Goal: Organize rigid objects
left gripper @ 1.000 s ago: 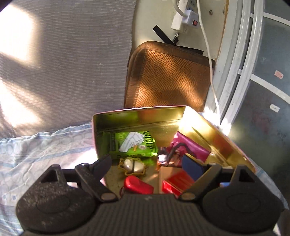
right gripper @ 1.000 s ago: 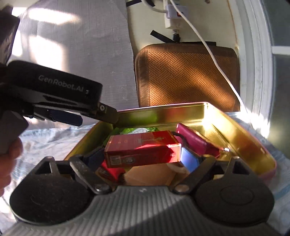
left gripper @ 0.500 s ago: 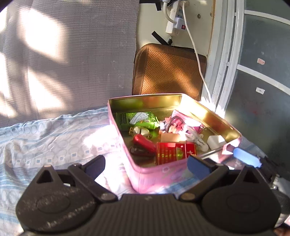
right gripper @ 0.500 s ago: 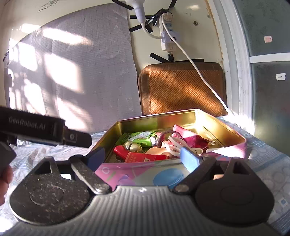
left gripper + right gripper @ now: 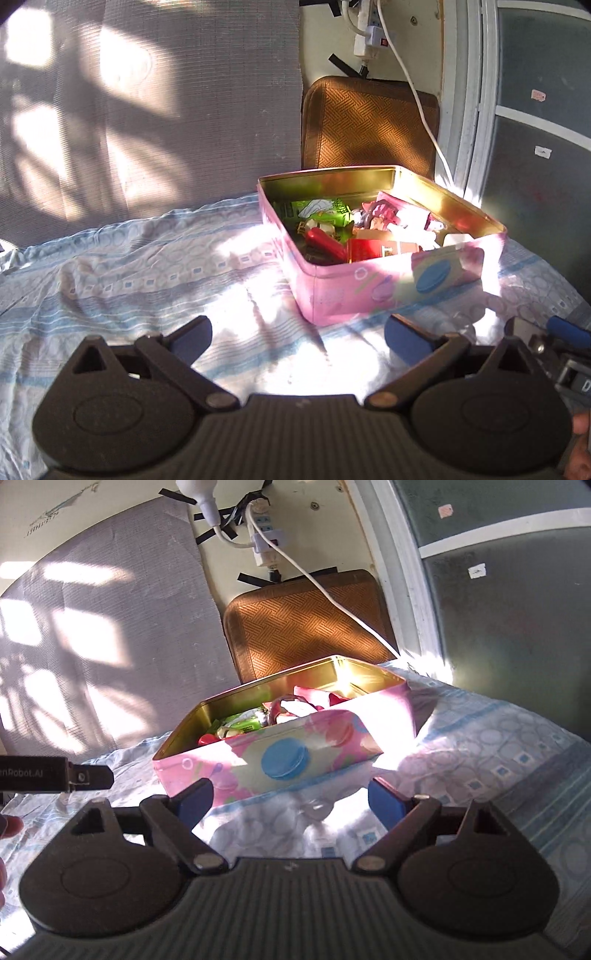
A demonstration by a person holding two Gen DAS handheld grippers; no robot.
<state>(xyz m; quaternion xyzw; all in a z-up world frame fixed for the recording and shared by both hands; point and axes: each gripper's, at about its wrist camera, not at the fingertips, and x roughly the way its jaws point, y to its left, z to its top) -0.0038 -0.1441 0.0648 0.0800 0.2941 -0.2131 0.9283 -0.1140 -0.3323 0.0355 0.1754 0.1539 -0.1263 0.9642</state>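
Small hard things are packed inside a pink tin box that is set on a bed sheet with blue and white bands. Shiny gold is seen on the inside walls of the box, and a blue round cookie is painted on its pink front. No lid is seen on top. A green packet is laid near the far wall of the box. A red stapler is placed in front of it, next to a flat red box. A pink pouch and some white bits are seen on the sunny side, but they are washed out by the light and cannot be told well. The box is found just ahead of both grippers, and it is not touched by either one. The left gripper is spread wide; its jaws have just been opening, and only the sheet is seen between them. The right gripper is spread apart too, with nothing gripped. A brown woven cushion is propped against the wall behind the box, and a white cord is hung across it.
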